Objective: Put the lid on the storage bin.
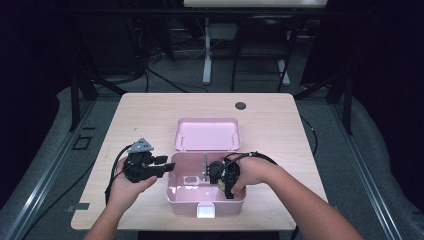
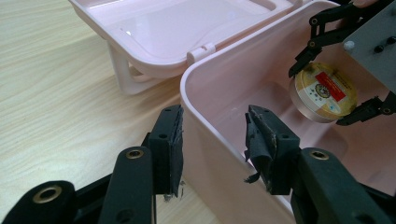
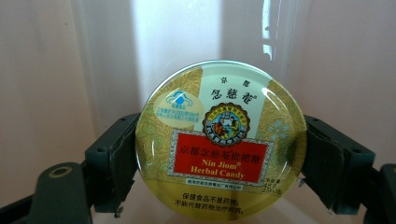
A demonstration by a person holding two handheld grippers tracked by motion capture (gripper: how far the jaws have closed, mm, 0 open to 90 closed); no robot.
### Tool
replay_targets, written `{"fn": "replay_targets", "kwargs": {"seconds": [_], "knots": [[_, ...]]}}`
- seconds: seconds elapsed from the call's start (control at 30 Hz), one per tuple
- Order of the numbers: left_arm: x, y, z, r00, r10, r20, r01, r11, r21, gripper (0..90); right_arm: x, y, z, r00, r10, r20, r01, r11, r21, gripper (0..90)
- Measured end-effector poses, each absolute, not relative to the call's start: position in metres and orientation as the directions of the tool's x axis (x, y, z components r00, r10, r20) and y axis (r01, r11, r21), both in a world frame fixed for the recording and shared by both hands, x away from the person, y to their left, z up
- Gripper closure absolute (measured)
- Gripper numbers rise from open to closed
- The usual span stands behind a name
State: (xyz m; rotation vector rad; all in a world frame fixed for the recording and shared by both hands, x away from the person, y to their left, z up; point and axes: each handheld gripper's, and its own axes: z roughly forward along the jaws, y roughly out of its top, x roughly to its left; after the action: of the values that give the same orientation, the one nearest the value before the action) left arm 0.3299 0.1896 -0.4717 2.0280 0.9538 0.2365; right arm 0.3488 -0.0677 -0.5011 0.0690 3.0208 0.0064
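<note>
A: What's on the left?

B: The left gripper (image 1: 167,164), in the person's left hand (image 1: 125,187), sits at the left wall of the pink box (image 1: 175,200). In the left gripper view its jaws straddle that wall, one pad outside and one inside. They stand apart and neither visibly presses the plastic, so it's released, grasping nothing.

A: And the box?

B: It stands near the front of the table (image 1: 145,110), open, with its lid (image 1: 207,134) thrown back behind it, lying flat on the wood. A white latch (image 1: 206,210) shows on the front wall.

A: Then the right?

B: The right gripper (image 1: 222,180) reaches down into the box's right half, held by the right hand (image 1: 255,172). It's clenched on a round tin (image 3: 222,140), a pad on each side of the rim. The lid reads "Nin Jiom Herbal Candy", gold with a red label.

A: So where's the tin?

B: Inside the box, between those jaws, by the right wall. Whether it touches the floor, I can't tell.
</note>
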Motion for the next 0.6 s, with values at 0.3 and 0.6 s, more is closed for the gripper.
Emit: {"fn": "replay_targets", "kwargs": {"seconds": [0.3, 0.6], "knots": [[0.3299, 0.1895, -0.4716, 0.692, 0.701, -0.172, 0.537, -0.341, 0.771, 56.5, 0.3500, -0.0680, -0.5049, -0.993, 0.052, -0.110, 0.051, 0.999, 0.016, 19.7], [0.3305, 0.1894, -0.4723, 0.695, 0.698, -0.170, 0.536, -0.346, 0.770, 56.5, 0.3498, -0.0669, -0.5107, -0.995, 0.052, -0.088, 0.051, 0.999, 0.010, 19.6]]}}
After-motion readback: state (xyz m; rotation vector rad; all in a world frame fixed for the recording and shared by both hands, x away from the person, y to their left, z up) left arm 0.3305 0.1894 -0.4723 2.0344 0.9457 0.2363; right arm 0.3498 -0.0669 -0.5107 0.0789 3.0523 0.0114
